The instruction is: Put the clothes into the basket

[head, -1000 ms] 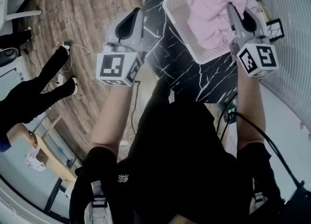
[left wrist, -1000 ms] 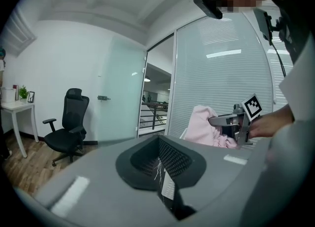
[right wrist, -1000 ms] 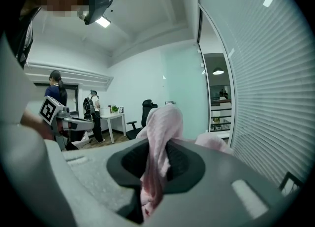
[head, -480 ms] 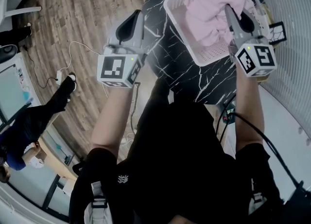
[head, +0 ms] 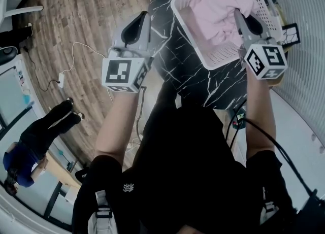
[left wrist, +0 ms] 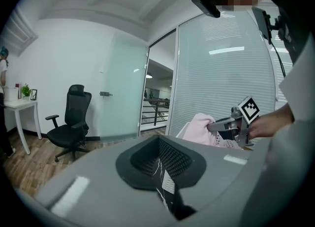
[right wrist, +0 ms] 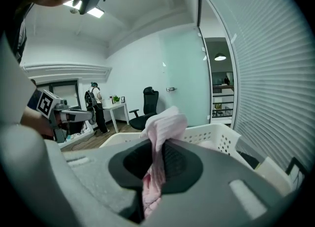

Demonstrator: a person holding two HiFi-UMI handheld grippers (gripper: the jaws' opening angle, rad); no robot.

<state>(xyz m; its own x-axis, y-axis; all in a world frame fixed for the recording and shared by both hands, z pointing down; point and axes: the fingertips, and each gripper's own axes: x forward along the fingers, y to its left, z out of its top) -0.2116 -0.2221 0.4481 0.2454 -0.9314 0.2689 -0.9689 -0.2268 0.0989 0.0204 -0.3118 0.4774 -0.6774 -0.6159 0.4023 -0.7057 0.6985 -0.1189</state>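
Blk marble table (head: 203,83) w/ white basket (head: 223,58) on top

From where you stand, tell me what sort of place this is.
Most likely an office. A black swivel chair stands near a white desk, a frosted glass partition lines the room, and the wood-look floor is open around the table.
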